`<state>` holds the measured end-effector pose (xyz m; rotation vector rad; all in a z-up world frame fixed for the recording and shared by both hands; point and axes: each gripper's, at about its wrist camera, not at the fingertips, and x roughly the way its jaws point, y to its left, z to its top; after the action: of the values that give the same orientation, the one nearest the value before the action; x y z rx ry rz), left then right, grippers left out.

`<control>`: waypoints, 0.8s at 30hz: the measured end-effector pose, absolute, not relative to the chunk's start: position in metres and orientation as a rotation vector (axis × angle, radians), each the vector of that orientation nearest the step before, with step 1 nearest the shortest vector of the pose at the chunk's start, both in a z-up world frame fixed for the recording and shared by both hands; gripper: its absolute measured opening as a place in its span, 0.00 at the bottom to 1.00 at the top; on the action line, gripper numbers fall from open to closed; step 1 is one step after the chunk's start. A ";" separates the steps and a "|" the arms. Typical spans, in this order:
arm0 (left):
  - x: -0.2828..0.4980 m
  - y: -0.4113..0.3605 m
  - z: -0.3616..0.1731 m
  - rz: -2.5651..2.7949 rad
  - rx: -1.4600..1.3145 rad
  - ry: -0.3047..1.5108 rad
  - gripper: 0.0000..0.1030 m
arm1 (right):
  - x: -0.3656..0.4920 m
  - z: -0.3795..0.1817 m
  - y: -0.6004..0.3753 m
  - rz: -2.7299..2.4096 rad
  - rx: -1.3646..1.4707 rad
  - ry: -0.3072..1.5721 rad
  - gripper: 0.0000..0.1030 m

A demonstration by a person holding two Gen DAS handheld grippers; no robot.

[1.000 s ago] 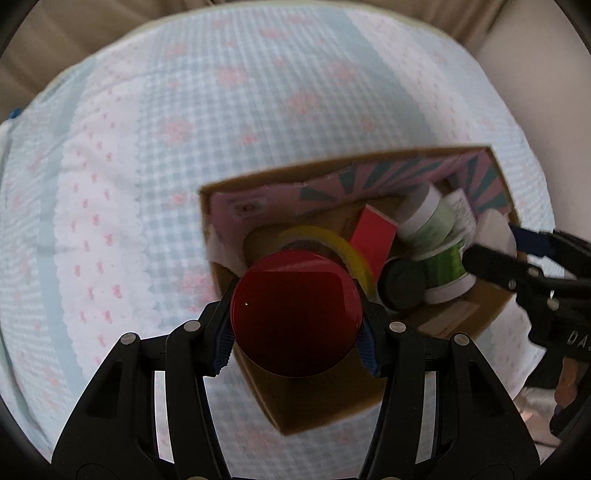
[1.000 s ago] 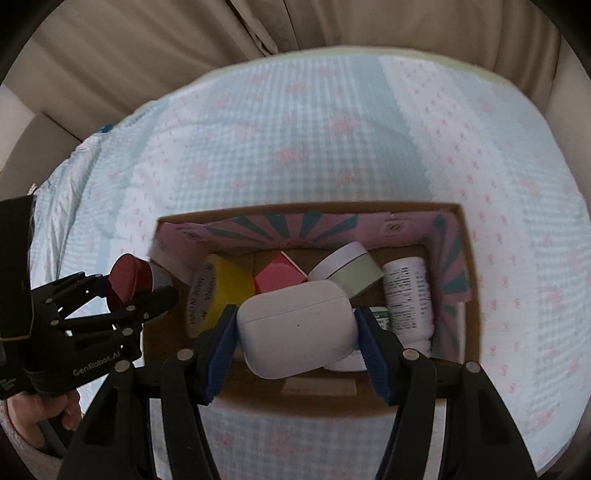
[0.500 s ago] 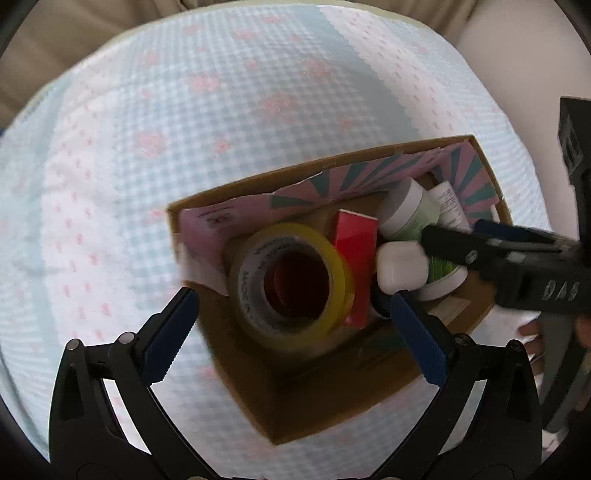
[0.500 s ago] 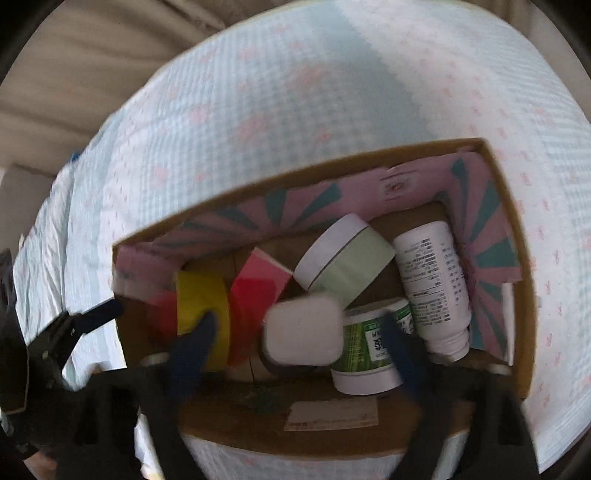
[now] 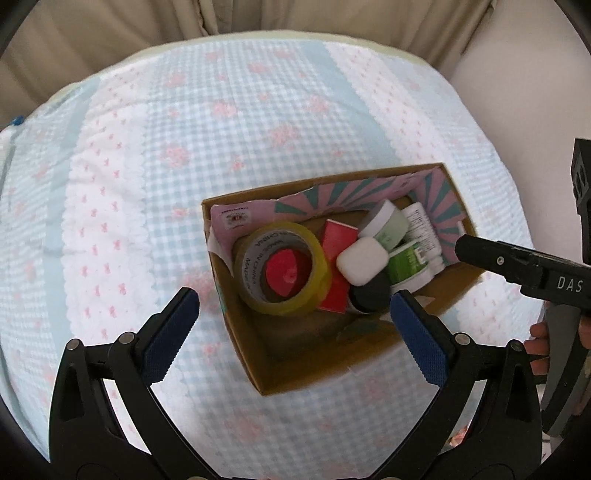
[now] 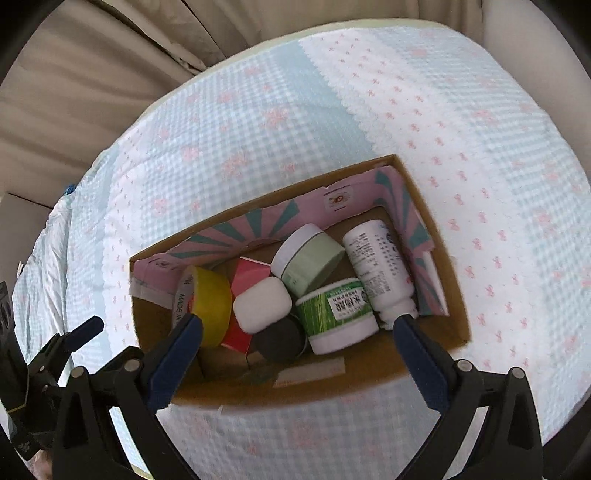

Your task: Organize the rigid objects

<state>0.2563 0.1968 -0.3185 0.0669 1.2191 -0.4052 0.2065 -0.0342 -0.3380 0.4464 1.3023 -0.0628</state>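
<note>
An open cardboard box [image 5: 236,332] [image 6: 454,291] stands on the checked cloth. Inside lie a yellow tape roll [image 5: 314,258] [image 6: 212,299] with a red round object [image 5: 284,271] in its core, a red box [image 5: 338,243] [image 6: 247,277], a white case [image 5: 362,260] [image 6: 262,303] on a black lid [image 5: 371,297] [image 6: 280,339], a pale green jar [image 5: 388,227] [image 6: 310,260], a green-labelled jar [image 5: 408,266] [image 6: 338,312] and a white bottle [image 5: 421,230] [image 6: 376,264]. My left gripper [image 5: 295,328] is open and empty above the box's near corner. My right gripper [image 6: 297,354] is open and empty above the box's near wall.
The blue and white checked cloth [image 5: 184,155] [image 6: 461,122] covers a soft surface all round the box. Beige curtains [image 5: 258,18] [image 6: 74,74] hang behind. The right gripper's body [image 5: 535,273] shows at the right of the left wrist view, the left one [image 6: 48,369] at the lower left of the right wrist view.
My left gripper let go of the red round object, which now lies in the tape roll's core. My right gripper let go of the white case into the box. Both opened and drew back.
</note>
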 end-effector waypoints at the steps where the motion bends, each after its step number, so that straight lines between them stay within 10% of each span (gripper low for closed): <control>1: 0.253 0.197 -0.313 -0.401 0.062 1.211 1.00 | 0.204 -0.333 -0.035 -0.061 0.443 1.297 1.00; 24: 0.089 0.134 -0.053 -0.141 -0.017 0.702 1.00 | 0.090 -0.074 -0.096 0.045 0.068 0.882 1.00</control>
<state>0.0886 0.1342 -0.0533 -0.0166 0.7016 -0.1414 0.0900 -0.0963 -0.0741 0.0679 0.8823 0.0447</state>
